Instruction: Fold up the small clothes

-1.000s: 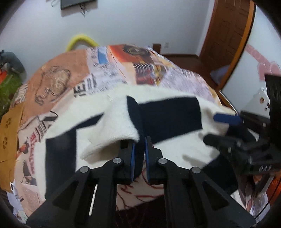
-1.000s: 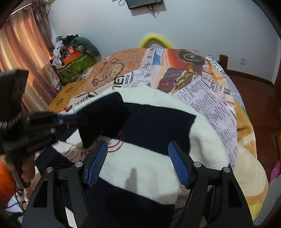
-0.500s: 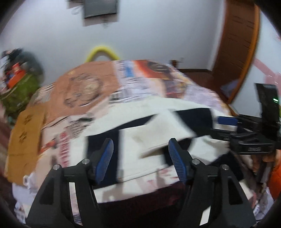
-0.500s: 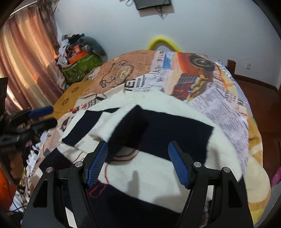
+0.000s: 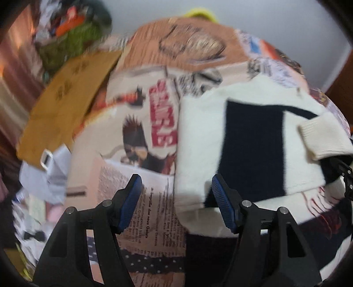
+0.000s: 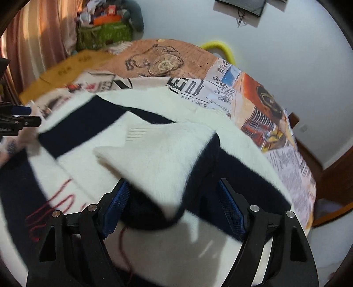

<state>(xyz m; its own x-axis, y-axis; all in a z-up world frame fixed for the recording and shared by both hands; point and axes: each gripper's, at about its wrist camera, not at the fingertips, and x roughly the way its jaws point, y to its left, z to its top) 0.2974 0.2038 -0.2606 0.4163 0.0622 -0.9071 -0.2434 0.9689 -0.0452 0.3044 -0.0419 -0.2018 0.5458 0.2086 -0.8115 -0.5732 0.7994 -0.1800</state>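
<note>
**Folding the fuzzy sweater: both sleeves laid in**

Facing you is 1 sweater [image 6: 167, 159], fluffy cream knit crossed by broad navy-black bands, with thin red stitching near its lower left. It lies spread on the bed. A cream sleeve with a ribbed cuff [image 5: 322, 136] is folded across its front, and in the right wrist view that sleeve covers the middle of the body.

You hold 2 grippers. Your left gripper [image 5: 176, 201] stands wide with its jaws empty, hovering over the sweater's left edge and the bedspread beside it. Your right gripper [image 6: 174, 207] has just been opening further; its jaws stand wide and press on nothing, though the folded sleeve's near corner lies between them.

Under the sweater is 1 bedspread [image 6: 220, 88] printed with newspaper text, cartoon figures and orange patches. A mustard-yellow cloth [image 5: 66, 106] lies at its far left. Behind are a white wall, 1 curtain [image 6: 33, 39], a green basket of clutter [image 6: 103, 35] and a dark screen [image 6: 242, 6] mounted high.
</note>
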